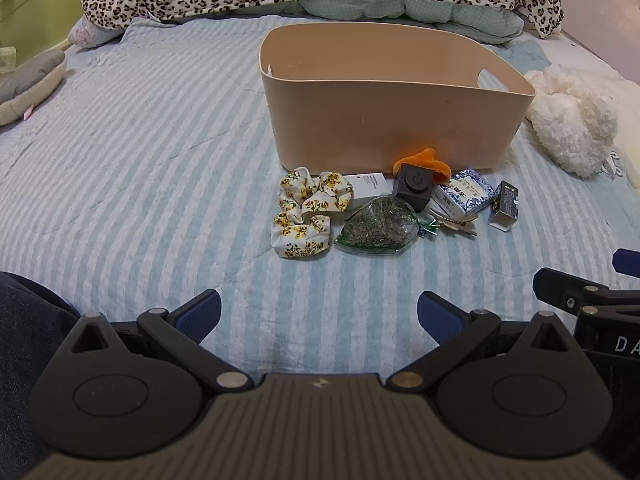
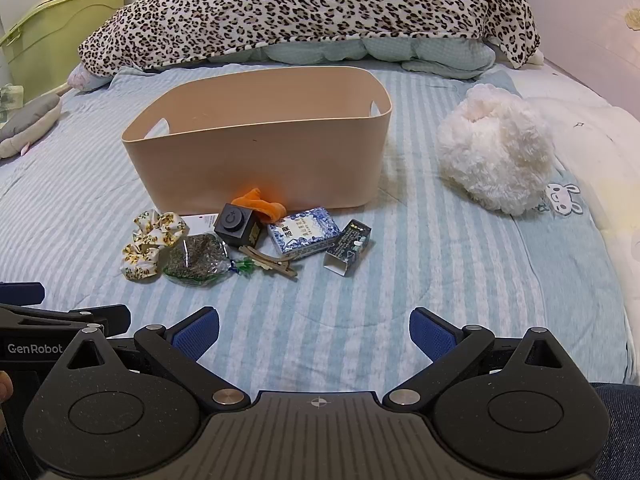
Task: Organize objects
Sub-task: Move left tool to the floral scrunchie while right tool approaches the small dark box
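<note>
- I have both tools low over the bed [image 1: 140,152], side by side, well back from the clutter. My left hand-held gripper [image 1: 319,314] is spread wide with nothing between its blue pads; my right hand-held gripper [image 2: 314,330] is spread just as wide and also holds nothing.
- The beige bin [image 2: 256,168] stands on the striped cover, and what I can see of its inside looks bare, so I judge the sorting has not begun.
- All the small things lie in a cluster just in front of the bin: a floral scrunchie [image 1: 308,210], a white card box [image 1: 370,186], a clear bag of dried herbs [image 1: 376,224], a black cube [image 2: 236,224], an orange cloth piece [image 2: 260,204] touching the bin's wall, a blue-and-white box [image 2: 306,232], wooden clips [image 2: 270,262] and a small dark carton [image 2: 348,246].
- A fluffy white toy [image 2: 494,156] sits apart to the right; I cannot tell if it belongs in the bin.
- Everything is left to do: by my reading, each piece needs picking and dropping in.
</note>
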The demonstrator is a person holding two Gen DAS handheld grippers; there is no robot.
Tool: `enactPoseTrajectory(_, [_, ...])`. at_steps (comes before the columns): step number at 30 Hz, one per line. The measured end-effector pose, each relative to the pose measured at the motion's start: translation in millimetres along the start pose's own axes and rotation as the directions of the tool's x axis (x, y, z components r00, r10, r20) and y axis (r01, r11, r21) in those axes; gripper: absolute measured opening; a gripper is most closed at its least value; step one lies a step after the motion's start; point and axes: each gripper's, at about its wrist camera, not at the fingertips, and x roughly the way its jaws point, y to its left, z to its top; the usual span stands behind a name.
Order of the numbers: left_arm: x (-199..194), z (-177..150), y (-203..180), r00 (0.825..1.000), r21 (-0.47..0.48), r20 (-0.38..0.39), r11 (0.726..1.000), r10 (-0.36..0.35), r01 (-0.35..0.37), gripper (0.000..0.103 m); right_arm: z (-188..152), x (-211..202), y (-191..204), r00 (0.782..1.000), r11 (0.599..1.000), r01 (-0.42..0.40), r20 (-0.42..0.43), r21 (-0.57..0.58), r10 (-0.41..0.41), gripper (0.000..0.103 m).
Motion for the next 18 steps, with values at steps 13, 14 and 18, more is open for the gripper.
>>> enactPoseTrajectory(13, [4.6,-0.5,-1.3,1.000,0.006,-0.010,1.000,0.004,-0.004,0.103,-1.2,0.5,-1.8,1.000,1.000,0.002,0.001,0.001,-0.002,0.103])
enactPoseTrajectory(14, [4.6,-0.5,-1.4,1.000,0.007,-0.010,1.000,0.004,-0.003,0.103,-1.4,1.1,-2.7,1.000,1.000,0.002,0.001,0.004,-0.002,0.103])
enactPoseTrajectory(18, [6.5,0.3,-1.1,1.000,0.006,-0.010,1.000,0.009,-0.009,0.103,-0.2,3.6,-4.2,1.000,1.000,0.001,0.002,0.011,-0.001,0.103])
